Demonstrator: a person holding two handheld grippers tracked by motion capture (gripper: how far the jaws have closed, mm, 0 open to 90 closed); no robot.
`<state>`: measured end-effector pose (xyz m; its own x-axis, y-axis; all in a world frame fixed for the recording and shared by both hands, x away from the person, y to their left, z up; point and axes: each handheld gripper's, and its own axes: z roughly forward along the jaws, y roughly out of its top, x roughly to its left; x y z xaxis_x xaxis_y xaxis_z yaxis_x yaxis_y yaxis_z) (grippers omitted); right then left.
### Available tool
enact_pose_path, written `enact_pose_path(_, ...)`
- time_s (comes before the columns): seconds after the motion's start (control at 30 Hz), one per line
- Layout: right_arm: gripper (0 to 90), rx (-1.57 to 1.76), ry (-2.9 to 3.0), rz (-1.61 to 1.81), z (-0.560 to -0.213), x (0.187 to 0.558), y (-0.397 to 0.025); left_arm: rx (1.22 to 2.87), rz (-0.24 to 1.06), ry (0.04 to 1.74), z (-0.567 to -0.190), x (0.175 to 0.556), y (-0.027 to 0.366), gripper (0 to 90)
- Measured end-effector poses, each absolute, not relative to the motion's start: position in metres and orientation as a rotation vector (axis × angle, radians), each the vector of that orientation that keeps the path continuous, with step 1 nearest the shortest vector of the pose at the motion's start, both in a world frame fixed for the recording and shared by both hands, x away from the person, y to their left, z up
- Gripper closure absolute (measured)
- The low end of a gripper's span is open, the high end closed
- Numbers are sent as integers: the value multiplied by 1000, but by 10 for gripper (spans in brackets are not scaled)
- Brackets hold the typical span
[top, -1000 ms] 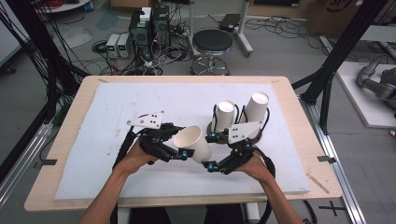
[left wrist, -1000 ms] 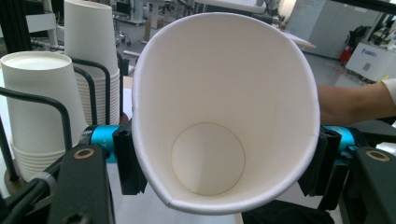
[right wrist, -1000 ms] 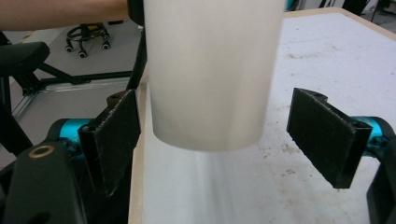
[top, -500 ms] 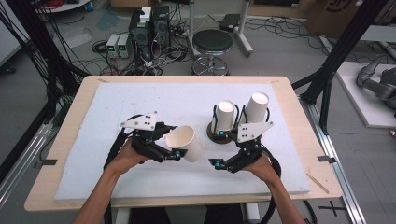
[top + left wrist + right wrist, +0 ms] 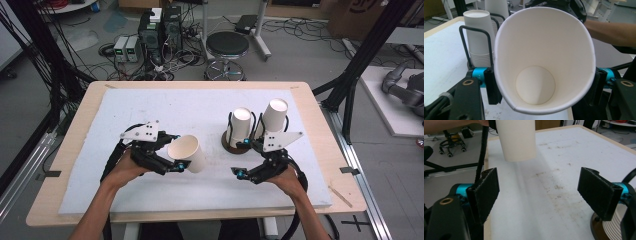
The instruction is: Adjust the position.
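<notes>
Left of the cup rack (image 5: 239, 142), left tongs (image 5: 172, 156) clamp one pulled cup (image 5: 187, 152), unplaced; right tongs (image 5: 246, 166) gape empty.

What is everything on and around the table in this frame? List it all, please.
Loose paper cup: 1, white, held on its side between the left jaws, above the mat.
Cup stacks: 2, white, in a black wire holder at the mat's right middle.
Mat: 1, white, stained, covering the wooden table.
Stool: 1, black, on the floor behind the table.
Left gripper: 1, black, shut on the cup.
Right gripper: 1, black, jaws apart, nothing between them, near the holder.
</notes>
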<state>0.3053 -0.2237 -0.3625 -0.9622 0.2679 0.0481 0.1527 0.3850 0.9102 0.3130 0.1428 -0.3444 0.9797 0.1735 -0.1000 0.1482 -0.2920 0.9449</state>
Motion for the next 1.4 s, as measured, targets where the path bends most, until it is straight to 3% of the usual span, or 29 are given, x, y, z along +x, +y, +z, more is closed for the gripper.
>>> enact_pose_path(1.4,183,656,2444,1561,-396,304,-266,1920,91,276,-335,318,164,322)
